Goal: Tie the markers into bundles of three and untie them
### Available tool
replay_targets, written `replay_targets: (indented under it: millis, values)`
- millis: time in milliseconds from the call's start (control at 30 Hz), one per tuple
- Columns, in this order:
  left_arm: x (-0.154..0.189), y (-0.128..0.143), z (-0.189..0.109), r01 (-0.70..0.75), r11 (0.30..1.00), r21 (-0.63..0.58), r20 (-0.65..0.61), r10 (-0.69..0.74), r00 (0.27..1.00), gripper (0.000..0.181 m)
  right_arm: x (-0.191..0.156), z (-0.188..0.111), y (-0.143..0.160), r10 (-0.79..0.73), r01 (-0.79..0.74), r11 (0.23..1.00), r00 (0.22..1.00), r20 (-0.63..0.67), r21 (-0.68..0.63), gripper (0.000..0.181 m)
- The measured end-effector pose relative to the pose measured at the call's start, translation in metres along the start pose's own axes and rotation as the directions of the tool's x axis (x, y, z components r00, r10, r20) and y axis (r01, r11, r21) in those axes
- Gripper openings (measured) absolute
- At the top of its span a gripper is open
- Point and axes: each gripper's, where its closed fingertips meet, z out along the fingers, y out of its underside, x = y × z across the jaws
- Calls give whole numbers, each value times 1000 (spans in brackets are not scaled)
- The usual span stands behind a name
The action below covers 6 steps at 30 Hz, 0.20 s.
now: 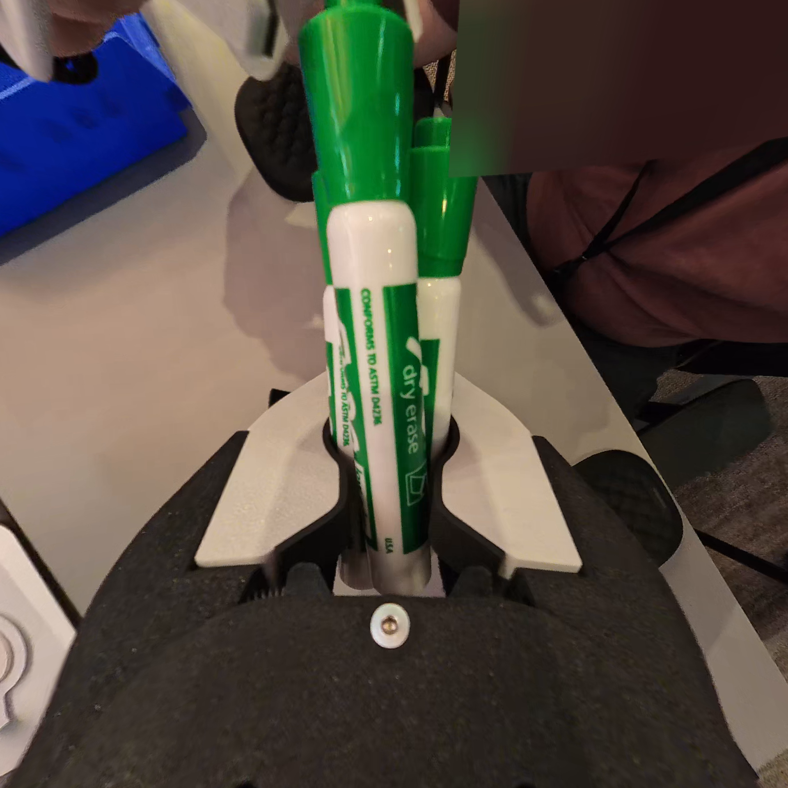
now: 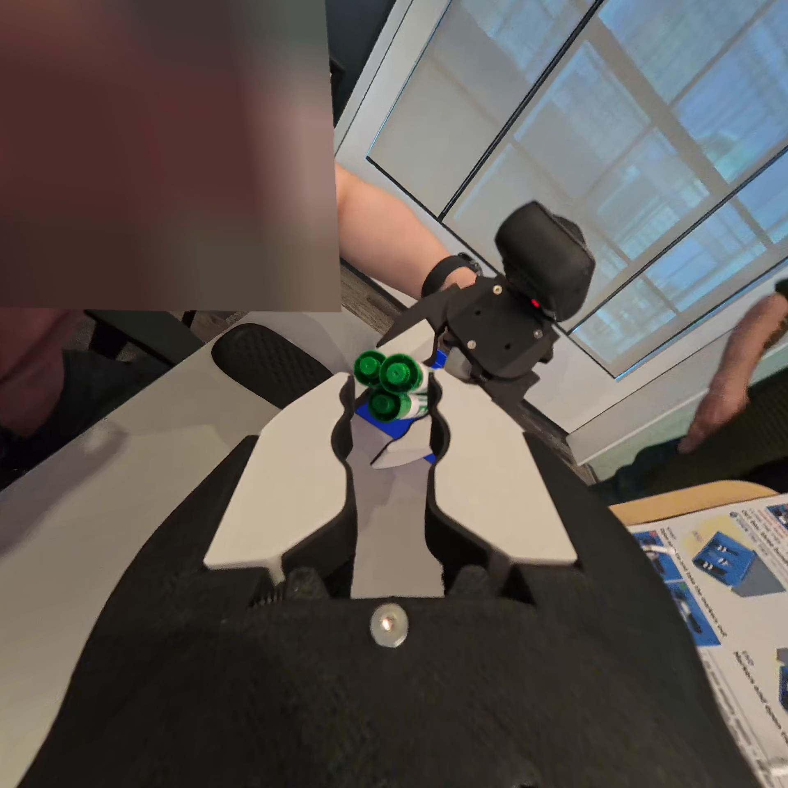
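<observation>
Three markers (image 1: 371,273) clamped in left claw (image 1: 390,443), axis pointing at right claw (image 2: 390,409), open, caps just ahead.

Markers (image 1: 371,341): green caps, white barrels with green bands. Tongs (image 1: 390,435): light grey fingers on black, grainy bodies. Bin (image 1: 85,128): bright blue. Surface (image 1: 128,362): pale grey. Shirt (image 1: 661,264): maroon.

**Hidden, cropped and blurred**

The front marker (image 1: 371,349) covers most of two markers behind it, and its cap runs off the top edge. The blue bin (image 1: 81,128) is blurred and cropped at the left. The markers' barrels (image 2: 415,390) barely show end-on.
</observation>
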Motion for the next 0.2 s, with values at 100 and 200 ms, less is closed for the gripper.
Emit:
replay_targets:
  millis: [100,200]
  values:
    - [4,1,4,-10,1000,-9,-9,10,1000,42,-4,5,-5,-4,3,1000,1000,18,20,28]
    - [7,0,5,-14,1000,-10,-17,14,1000,42,-6,9,-5,17,-19,999,999,37,43,22]
